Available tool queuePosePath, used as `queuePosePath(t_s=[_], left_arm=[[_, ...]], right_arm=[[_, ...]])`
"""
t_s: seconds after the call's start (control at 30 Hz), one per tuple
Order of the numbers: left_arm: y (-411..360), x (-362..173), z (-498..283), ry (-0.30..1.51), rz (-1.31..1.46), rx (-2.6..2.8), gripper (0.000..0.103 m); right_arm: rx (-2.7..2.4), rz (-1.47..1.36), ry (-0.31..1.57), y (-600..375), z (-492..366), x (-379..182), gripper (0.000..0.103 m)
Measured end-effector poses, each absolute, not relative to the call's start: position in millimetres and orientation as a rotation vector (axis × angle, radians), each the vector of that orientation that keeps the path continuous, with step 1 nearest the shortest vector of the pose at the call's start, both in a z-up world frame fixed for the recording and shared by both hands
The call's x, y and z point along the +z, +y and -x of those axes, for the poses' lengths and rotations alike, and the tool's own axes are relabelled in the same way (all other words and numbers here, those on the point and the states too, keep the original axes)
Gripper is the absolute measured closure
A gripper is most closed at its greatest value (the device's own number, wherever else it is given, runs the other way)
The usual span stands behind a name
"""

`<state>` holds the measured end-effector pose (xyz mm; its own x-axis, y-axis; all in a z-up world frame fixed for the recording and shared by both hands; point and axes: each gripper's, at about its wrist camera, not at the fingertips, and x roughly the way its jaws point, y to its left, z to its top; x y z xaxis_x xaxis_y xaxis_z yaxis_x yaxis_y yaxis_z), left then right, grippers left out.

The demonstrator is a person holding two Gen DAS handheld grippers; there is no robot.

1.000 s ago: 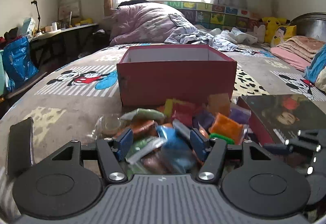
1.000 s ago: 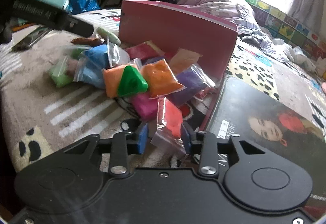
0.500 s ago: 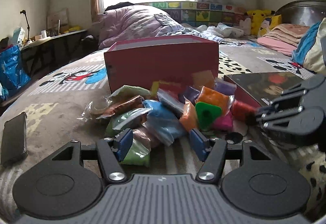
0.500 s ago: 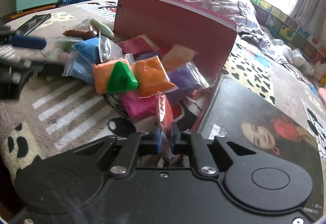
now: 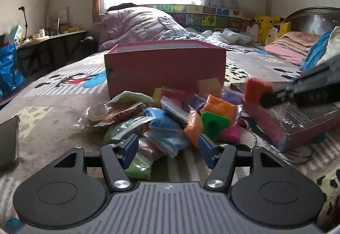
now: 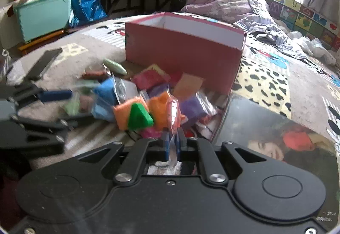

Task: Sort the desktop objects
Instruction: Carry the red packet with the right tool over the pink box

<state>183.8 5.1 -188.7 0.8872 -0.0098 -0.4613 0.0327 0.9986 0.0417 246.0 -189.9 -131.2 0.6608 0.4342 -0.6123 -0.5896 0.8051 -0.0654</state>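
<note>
Crinkly red bag [image 6: 174,113] – perhaps clay, right tongs [image 6: 172,145] pinching

The left claw [image 5: 167,150] is sitting wide open at 6 o'clock, its blue pads [image 5: 130,149] flanking the near edge of a heap of colored clay bags [image 5: 170,119] lying on the bed [image 5: 53,110]. A green triangular piece [image 5: 213,125] is resting on the heap toward 4 o'clock, against an orange bag [image 5: 221,106]. Behind the heap, at 12 o'clock, a pink box [image 5: 165,72] is standing open-topped. At 3 o'clock the right claw [image 5: 265,99] is reaching in, blurred, holding a red-orange bag [image 5: 255,89] above the box lid [image 5: 297,119]. A dark phone [image 5: 8,142] is lying at 9 o'clock.
</note>
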Motion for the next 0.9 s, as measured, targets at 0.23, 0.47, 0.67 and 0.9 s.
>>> queuePosePath(t_s=[0.23,0.47,0.67,0.9], left_arm=[[4,-193,-199,0.511,-0.041,-0.020,0.042],[5,-187,-203,0.473,0.051,-0.060,0.028],[3,-185,-203,0.442,0.018,-0.037,0.028],[10,-181,-203,0.398,0.027,0.006,0.028]], right_arm=[[0.634,0.185,0.628,-190,-264,-97,0.097],[0.664,0.174,0.618,-181,-291,-71,0.097],[0.673,0.182,0.613,-173,-320,-54,0.097],[0.671,0.226,0.613,-158,-359,-40,0.097]])
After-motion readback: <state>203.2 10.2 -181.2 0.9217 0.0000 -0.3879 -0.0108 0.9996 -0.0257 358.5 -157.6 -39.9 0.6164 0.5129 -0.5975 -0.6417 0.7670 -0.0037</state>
